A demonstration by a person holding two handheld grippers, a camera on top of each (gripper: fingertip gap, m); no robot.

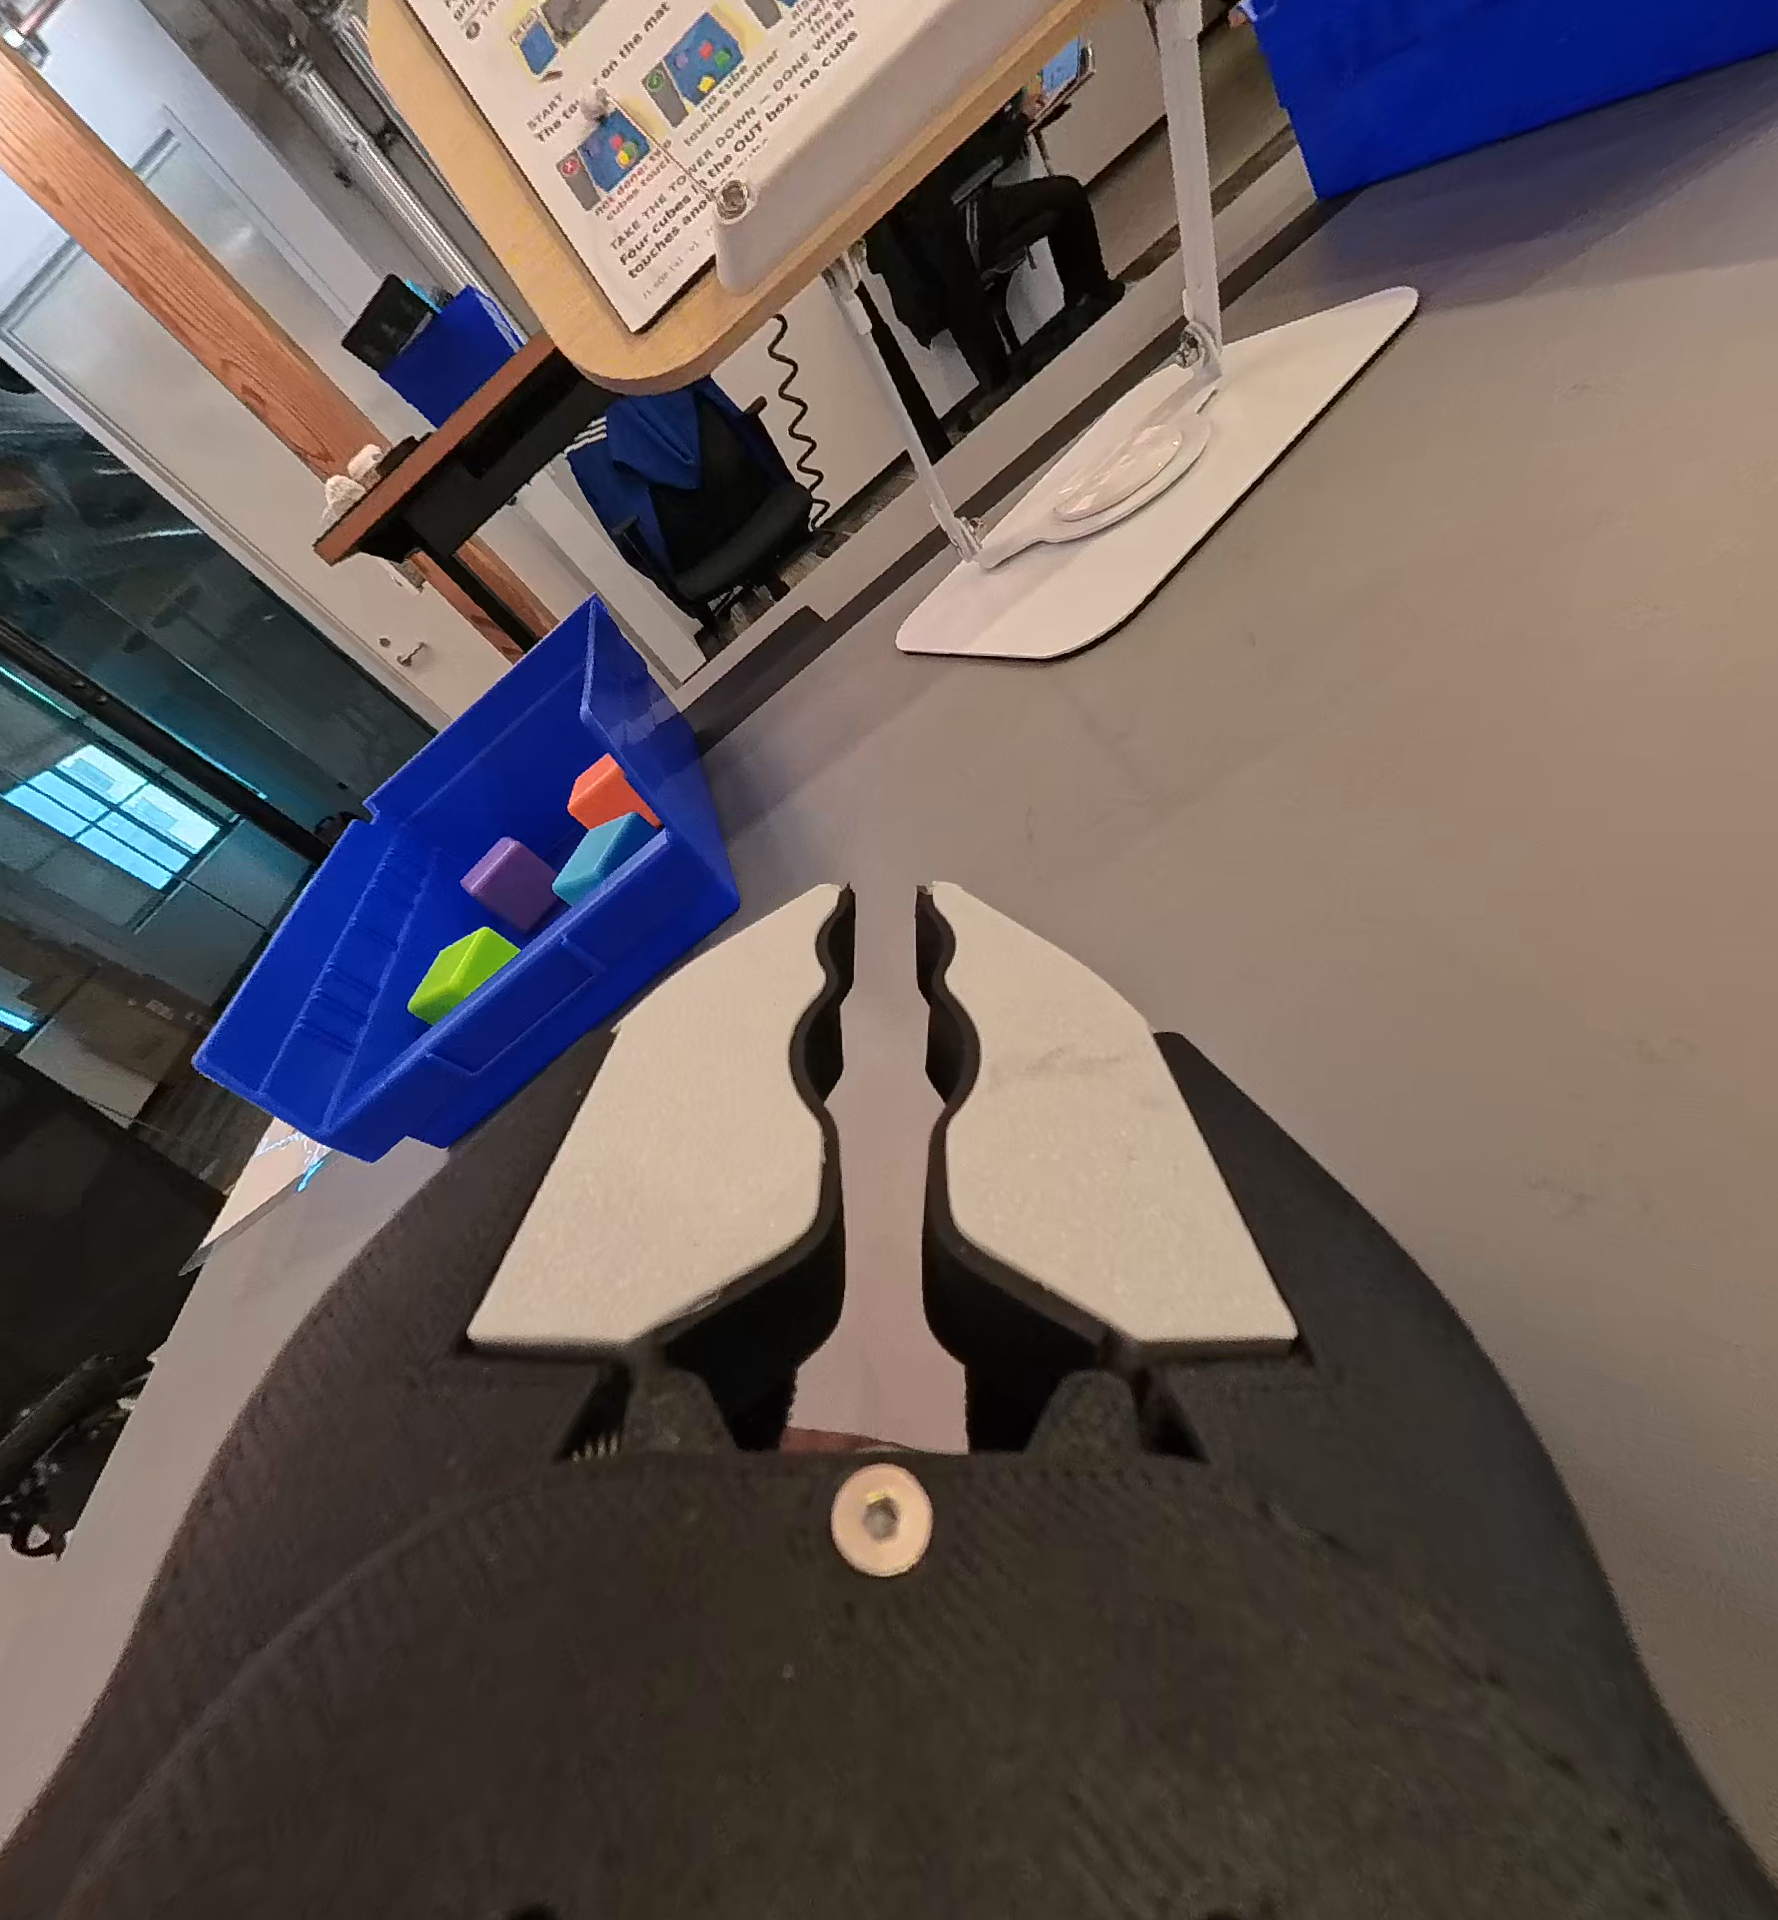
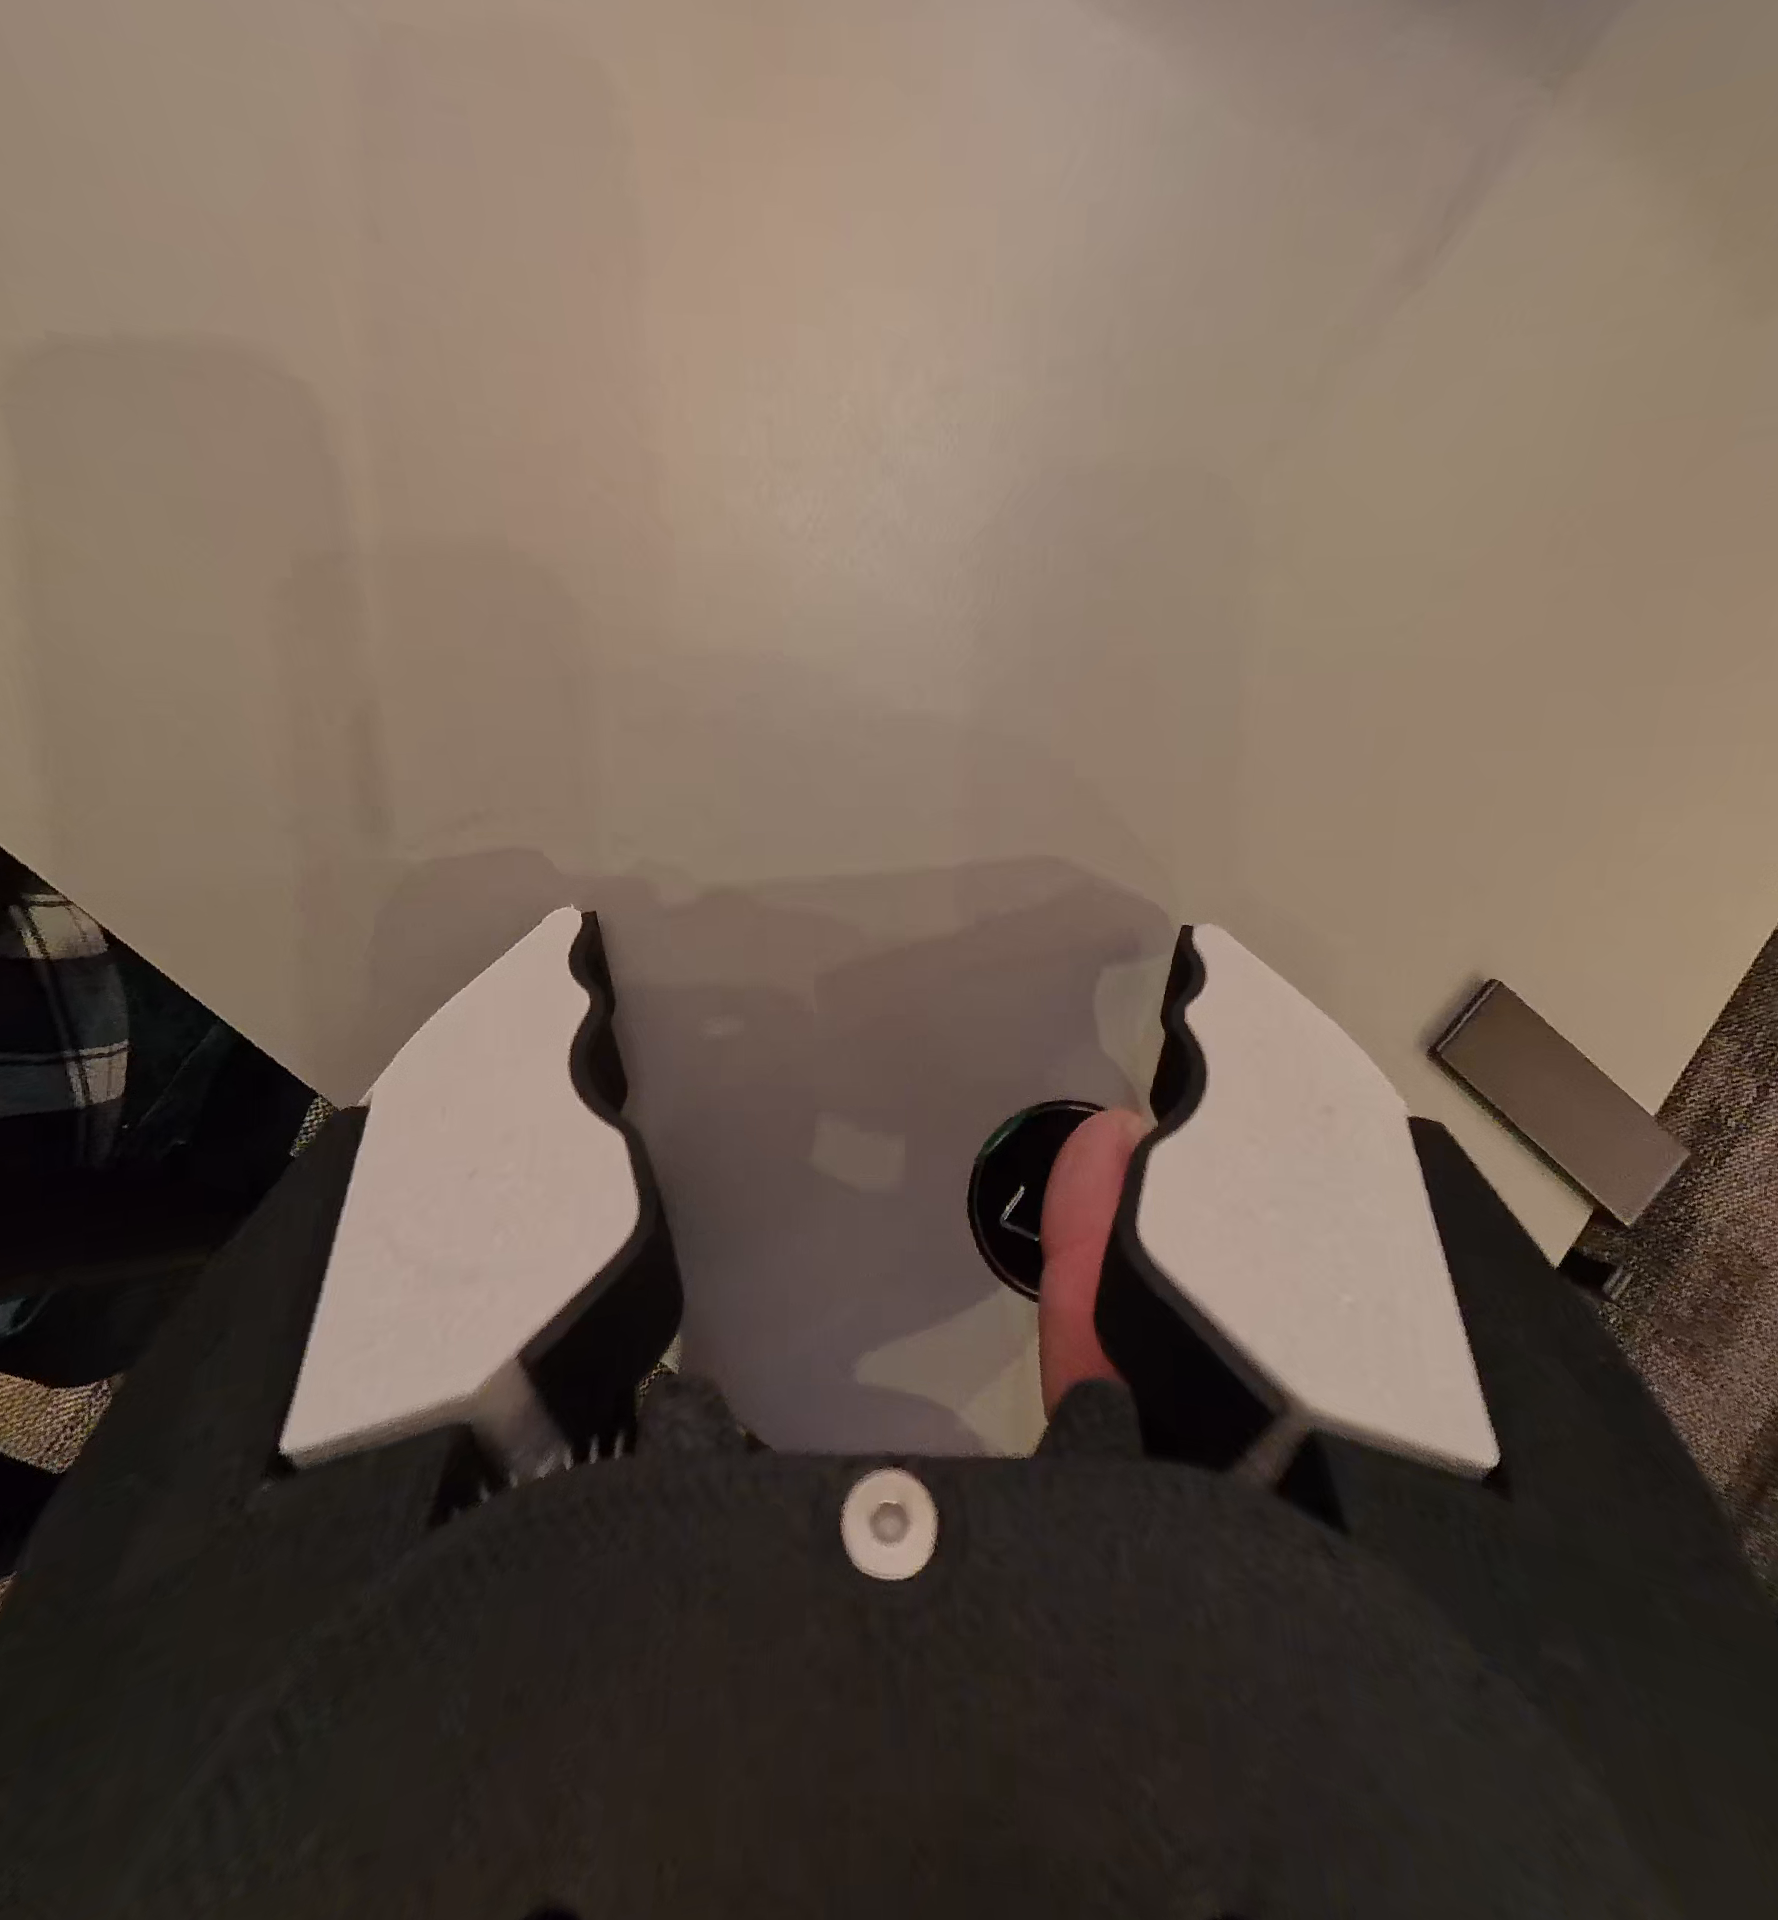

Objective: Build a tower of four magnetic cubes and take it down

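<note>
Right tool (image 2: 885, 925) empty, finger (image 2: 1082, 1236) half-hidden.

Black tool (image 1: 885, 894), white wavy fingers (image 1: 750, 1039)

right gripper (image 2: 890, 925): jaws spread wide, nothing between them | below: pale tabletop (image 2: 864, 468), bare and shadowed | finger (image 2: 1082, 1247): beside the right jaw, lying over a round black button (image 2: 1010, 1210) | table edge, right: flat grey bar (image 2: 1560, 1101) | beyond the edge: carpet (image 2: 1758, 1039)
</note>
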